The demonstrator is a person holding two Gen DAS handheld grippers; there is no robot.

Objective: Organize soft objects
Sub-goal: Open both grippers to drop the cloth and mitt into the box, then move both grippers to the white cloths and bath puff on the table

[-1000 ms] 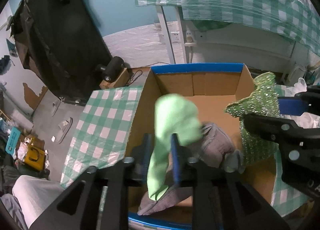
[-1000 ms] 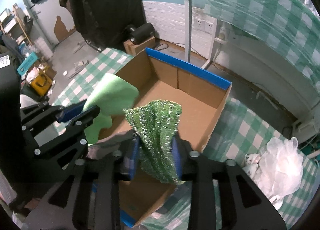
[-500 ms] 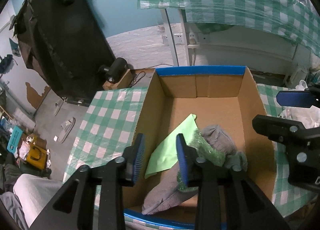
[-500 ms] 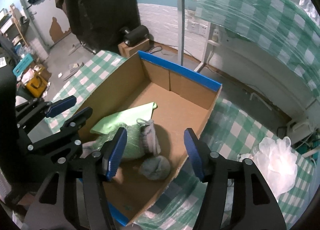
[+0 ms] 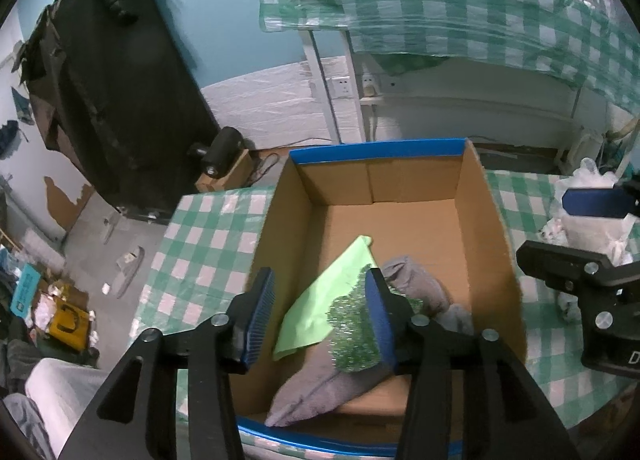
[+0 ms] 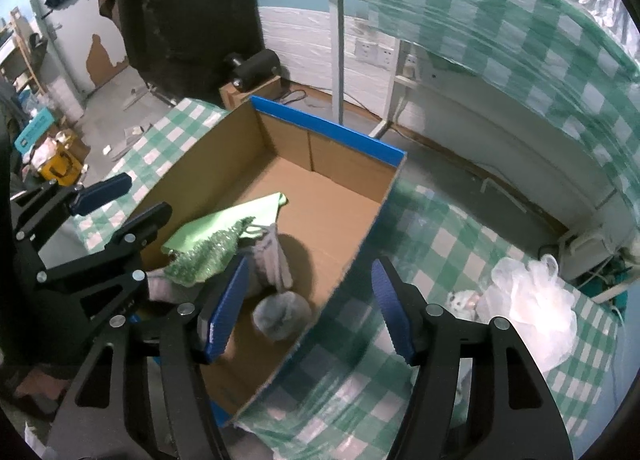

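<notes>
A cardboard box [image 5: 494, 228] with blue-taped rims stands on the checked table; it also shows in the right wrist view [image 6: 362, 244]. Inside lie a light green cloth [image 5: 324, 300], a glittery green cloth [image 5: 352, 334] and a grey cloth [image 5: 324, 384]. The same three show in the right wrist view: light green cloth [image 6: 224, 222], glittery cloth [image 6: 208, 256], grey cloth [image 6: 280, 312]. My left gripper [image 5: 318, 320] is open and empty above the box's near left. My right gripper [image 6: 308, 308] is open and empty over the box's right wall.
A white mesh puff and plastic bag [image 6: 532, 300] lie on the checked tablecloth [image 6: 432, 244] right of the box. A second checked table [image 5: 440, 20] stands behind. Floor clutter [image 5: 60, 316] and a dark coat [image 5: 112, 92] are to the left.
Both grippers opened and let the light green and glittery green cloths drop into the box. Since then both have pulled back and opened wider; the right one shifted rightward.
</notes>
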